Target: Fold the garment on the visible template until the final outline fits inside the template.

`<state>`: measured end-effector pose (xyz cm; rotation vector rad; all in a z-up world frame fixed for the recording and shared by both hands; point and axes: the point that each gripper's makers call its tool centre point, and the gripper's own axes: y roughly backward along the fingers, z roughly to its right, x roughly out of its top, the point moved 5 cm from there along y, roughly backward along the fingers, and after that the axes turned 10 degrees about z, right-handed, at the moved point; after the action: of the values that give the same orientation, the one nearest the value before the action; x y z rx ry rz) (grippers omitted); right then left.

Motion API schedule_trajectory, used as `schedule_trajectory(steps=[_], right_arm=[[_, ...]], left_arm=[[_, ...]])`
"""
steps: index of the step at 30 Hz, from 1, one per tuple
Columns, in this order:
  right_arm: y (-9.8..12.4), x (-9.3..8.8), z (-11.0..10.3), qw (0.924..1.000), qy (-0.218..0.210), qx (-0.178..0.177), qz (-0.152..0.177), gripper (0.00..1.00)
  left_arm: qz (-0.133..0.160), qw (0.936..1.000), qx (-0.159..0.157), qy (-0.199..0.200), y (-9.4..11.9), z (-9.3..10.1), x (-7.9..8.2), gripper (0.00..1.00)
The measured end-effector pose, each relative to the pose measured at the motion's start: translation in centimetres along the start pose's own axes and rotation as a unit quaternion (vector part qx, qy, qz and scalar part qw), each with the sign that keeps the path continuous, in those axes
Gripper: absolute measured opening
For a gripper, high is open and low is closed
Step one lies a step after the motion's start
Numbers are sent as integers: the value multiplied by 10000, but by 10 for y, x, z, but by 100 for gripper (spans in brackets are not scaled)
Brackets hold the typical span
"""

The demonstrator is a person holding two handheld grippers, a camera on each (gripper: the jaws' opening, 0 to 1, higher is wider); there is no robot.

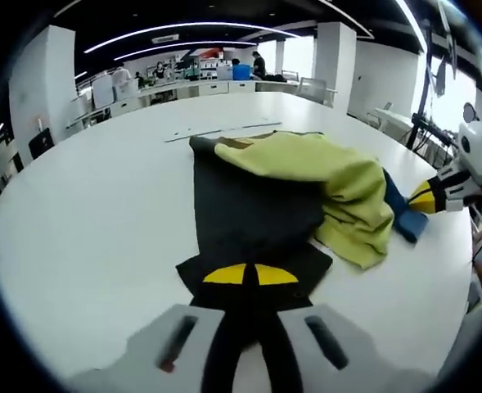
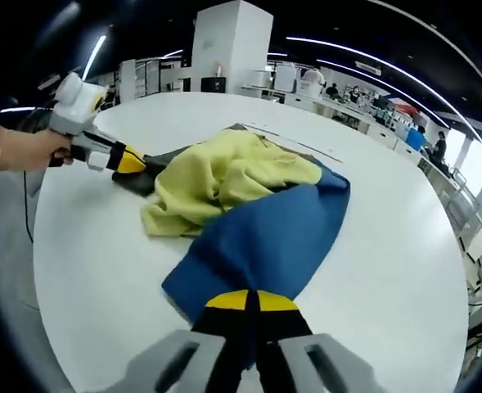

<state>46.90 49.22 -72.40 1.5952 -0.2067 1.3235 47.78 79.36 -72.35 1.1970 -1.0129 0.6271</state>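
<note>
A crumpled garment lies on the white table, with a yellow part [image 1: 331, 176], a black part [image 1: 249, 205] and a blue part [image 1: 404, 217]. My left gripper [image 1: 250, 274] is shut on the near edge of the black part. My right gripper [image 1: 425, 196] comes in from the right, pinching the blue edge. In the right gripper view, my right gripper [image 2: 251, 300] is shut on the blue part [image 2: 265, 237], with the yellow part [image 2: 224, 176] bunched behind it. The left gripper [image 2: 130, 161], held by a hand [image 2: 20, 147], grips the black edge [image 2: 155, 178].
The round white table [image 1: 93, 221] has thin dark lines [image 1: 220, 131] marked just beyond the garment. Desks, pillars and people stand far behind. A chair [image 1: 314, 86] sits at the far edge. The table's rim [image 2: 52, 270] runs near the hand.
</note>
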Motion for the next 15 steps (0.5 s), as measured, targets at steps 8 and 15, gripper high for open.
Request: schedule_trajectory(steps=[8, 15], right_arm=[[15, -10, 37, 9989, -168, -422, -142, 0], [22, -17, 73, 9969, 80, -705, -353, 0]], left_arm=[[149, 9977, 213, 628, 10, -27, 7, 0], [115, 9982, 359, 469, 13, -43, 10, 0]])
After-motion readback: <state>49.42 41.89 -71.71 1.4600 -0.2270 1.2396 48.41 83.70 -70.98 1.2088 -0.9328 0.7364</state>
